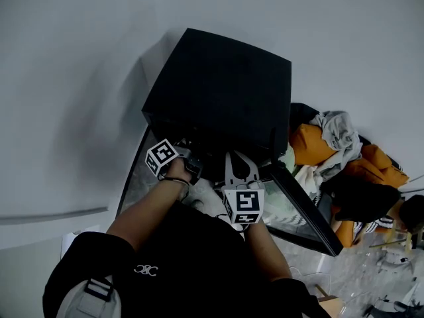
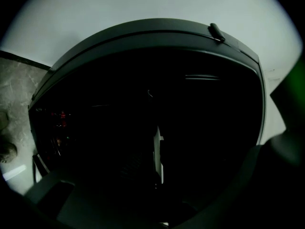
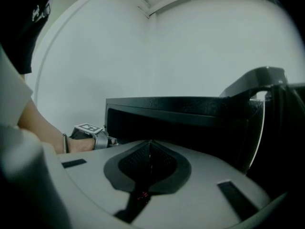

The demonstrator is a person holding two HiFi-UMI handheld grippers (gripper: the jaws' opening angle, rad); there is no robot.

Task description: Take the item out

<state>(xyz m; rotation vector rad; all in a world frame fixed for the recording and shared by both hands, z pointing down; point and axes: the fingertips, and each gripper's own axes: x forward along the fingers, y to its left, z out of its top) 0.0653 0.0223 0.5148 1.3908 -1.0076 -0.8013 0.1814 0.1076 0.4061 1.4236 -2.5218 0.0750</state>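
The left gripper (image 2: pixel 159 175) is pushed into the dark box (image 1: pixel 218 91), whose door (image 1: pixel 301 207) hangs open to give access. Its jaws stand wide apart and pinch nothing, likely readied for the item. That seems to be the pale strip (image 2: pixel 158 151) ahead of them inside, too dim to name. The right gripper (image 3: pixel 150 149) waits outside, jaws pressed together and empty. No brand shows, and a white logo (image 1: pixel 144 269) on the sleeve is unreadable
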